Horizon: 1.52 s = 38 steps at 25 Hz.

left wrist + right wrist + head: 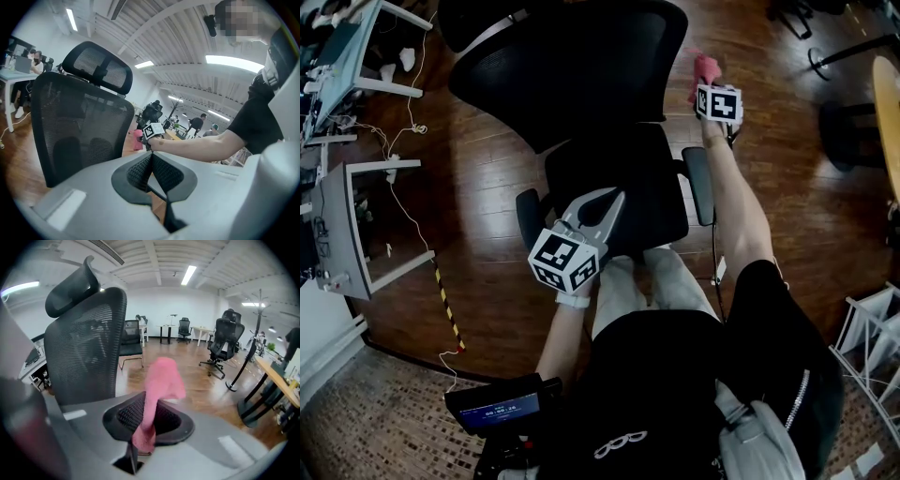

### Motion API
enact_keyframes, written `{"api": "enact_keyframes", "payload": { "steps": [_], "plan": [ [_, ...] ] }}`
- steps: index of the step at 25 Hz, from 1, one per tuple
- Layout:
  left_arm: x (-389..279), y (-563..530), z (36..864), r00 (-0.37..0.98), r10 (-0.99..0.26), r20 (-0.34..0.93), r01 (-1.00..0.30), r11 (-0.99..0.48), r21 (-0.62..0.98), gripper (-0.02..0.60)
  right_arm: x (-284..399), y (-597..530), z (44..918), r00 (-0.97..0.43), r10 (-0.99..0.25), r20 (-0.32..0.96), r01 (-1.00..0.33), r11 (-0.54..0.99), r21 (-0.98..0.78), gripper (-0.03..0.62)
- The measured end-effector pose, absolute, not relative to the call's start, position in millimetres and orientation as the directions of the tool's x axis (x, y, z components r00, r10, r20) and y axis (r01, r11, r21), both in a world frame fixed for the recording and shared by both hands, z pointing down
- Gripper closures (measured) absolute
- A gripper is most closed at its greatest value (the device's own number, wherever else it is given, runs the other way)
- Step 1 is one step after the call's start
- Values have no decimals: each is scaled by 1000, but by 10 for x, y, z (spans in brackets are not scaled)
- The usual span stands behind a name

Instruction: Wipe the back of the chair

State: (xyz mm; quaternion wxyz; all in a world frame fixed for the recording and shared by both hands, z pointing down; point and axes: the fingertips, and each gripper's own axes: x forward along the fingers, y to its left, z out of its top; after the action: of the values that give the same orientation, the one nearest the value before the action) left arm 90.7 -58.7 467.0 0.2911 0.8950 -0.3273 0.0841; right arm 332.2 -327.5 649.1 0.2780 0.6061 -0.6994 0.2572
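One black mesh chair (572, 66) stands on the wood floor (469, 178) in front of the person. It has one backrest (89, 348), one headrest (98, 70) above it, one seat (619, 178) and two armrests (700, 183).

Two grippers are in use and there is one pink cloth (161, 380).

Right gripper (708, 82): it is held out at arm's length, past the right armrest and just beside the backrest's right edge. Its jaws are clamped on the lower end of the pink cloth. The rest of the cloth stands up above the pads and flops over at the top. In the right gripper view a strip of floor shows between cloth and backrest — near, not touching.

Left gripper (605, 208): it is low over the front of the seat, between the two armrests. Its jaws are pressed together with nothing in them, and it points toward the front of the backrest.

Farther back in the room, the right gripper view shows at least two other office chairs (227, 341), well apart from this one.
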Motion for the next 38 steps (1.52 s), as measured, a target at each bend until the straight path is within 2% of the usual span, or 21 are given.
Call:
{"api": "enact_keyframes", "payload": {
  "steps": [4,10,18,28,38],
  "plan": [
    [730,-564,4719,766,-544,344,-642,-609,466,588,2929,-3265,6570,-155,-700,697,-977,215,-1,553],
    [293,-540,4762,734,-588,340,-674,-566,475,588,1847,-3270,6573,-221,-685,694,-898,421,129,553],
    [-266,-449,4768,692,-643,330,-708,-515,482,588,263,-3008,6553,-386,-620,683,-767,627,136,553],
    [-1237,-263,4825,608,-718,337,-766,-420,487,588,-1402,-2670,6699,-506,-513,693,-630,769,109,553],
    [-1812,-32,4896,544,-766,341,-798,-349,491,588,-2202,-2409,6735,-553,-450,702,-521,843,130,553]
  ]
}}
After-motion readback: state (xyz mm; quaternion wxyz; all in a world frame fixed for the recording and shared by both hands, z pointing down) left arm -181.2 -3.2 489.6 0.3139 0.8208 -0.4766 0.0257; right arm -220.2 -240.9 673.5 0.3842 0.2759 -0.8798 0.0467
